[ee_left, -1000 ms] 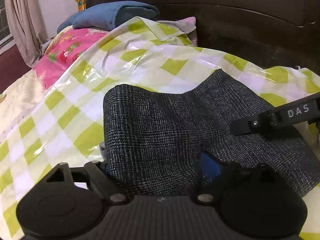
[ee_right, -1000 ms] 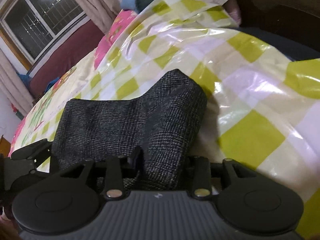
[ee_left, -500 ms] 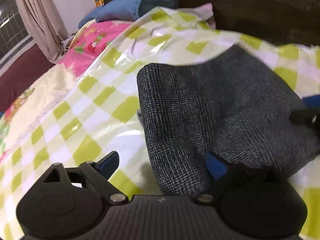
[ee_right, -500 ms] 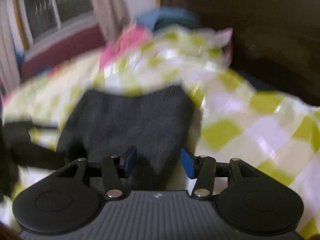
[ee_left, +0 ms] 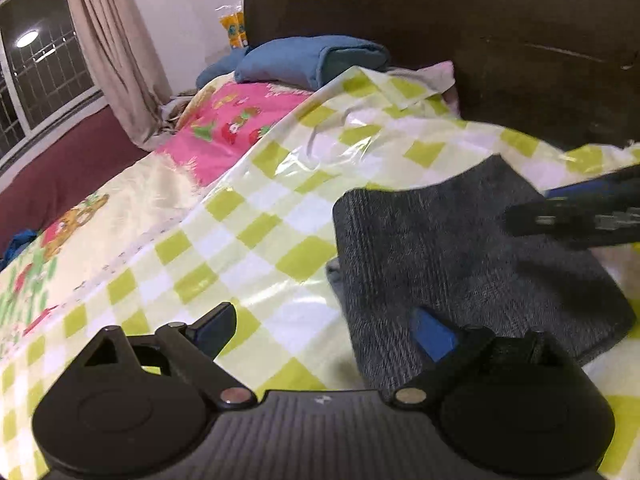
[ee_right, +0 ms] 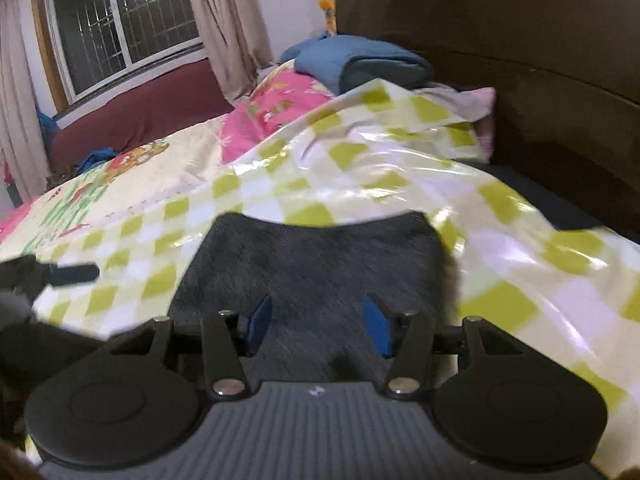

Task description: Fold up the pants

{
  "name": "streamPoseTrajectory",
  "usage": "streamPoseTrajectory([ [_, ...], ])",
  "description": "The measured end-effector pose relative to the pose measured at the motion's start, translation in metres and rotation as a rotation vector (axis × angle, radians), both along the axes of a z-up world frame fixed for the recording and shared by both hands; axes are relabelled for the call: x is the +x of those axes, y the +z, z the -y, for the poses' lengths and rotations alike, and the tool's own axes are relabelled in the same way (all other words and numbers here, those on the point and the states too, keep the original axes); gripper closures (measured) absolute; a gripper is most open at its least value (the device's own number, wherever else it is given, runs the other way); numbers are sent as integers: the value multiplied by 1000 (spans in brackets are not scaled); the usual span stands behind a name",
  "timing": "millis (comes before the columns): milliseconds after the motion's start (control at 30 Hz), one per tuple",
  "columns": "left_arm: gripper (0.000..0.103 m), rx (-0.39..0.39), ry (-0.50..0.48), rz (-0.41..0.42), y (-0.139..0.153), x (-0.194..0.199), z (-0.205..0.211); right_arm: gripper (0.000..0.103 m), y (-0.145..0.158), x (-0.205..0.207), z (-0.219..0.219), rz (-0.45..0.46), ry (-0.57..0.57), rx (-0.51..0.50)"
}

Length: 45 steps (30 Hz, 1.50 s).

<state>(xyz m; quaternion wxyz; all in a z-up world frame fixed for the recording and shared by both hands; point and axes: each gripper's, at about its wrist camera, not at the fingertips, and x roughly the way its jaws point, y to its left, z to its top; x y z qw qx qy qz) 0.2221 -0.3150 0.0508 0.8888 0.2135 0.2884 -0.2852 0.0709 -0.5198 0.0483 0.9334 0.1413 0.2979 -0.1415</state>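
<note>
left gripper [ee_left: 324,332] spread, tilted down | right gripper [ee_right: 316,322] parted above pants [ee_right: 320,264]

The dark grey pants of finely checked woven fabric [ee_left: 460,256] lie folded into a compact, roughly rectangular bundle on the glossy yellow-green and white checked plastic sheet [ee_left: 256,224] covering the bed. The far edge of the bundle curves gently, its left side forms a rounded fold, and a paler grey layer shows beneath that side near the bottom. In the right wrist view the same bundle [ee_right: 320,264] appears flat and blurred, its surface smooth.
</note>
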Motion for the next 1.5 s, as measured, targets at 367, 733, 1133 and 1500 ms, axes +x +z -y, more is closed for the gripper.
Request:
streamPoseTrajectory([
  [367, 0, -63, 142, -156, -50, 107, 37, 65, -66, 87, 81, -130, -109, 78],
  [733, 0, -18, 204, -86, -25, 67, 14, 59, -23, 30, 39, 34, -142, -7],
  [1133, 0, -17, 191, -9, -4, -68, -64, 57, -9, -91, -92, 63, -105, 83],
  [1500, 0, -79, 191, -18, 3, -153, -129, 41, 2, -151, -171, 86, -138, 113],
])
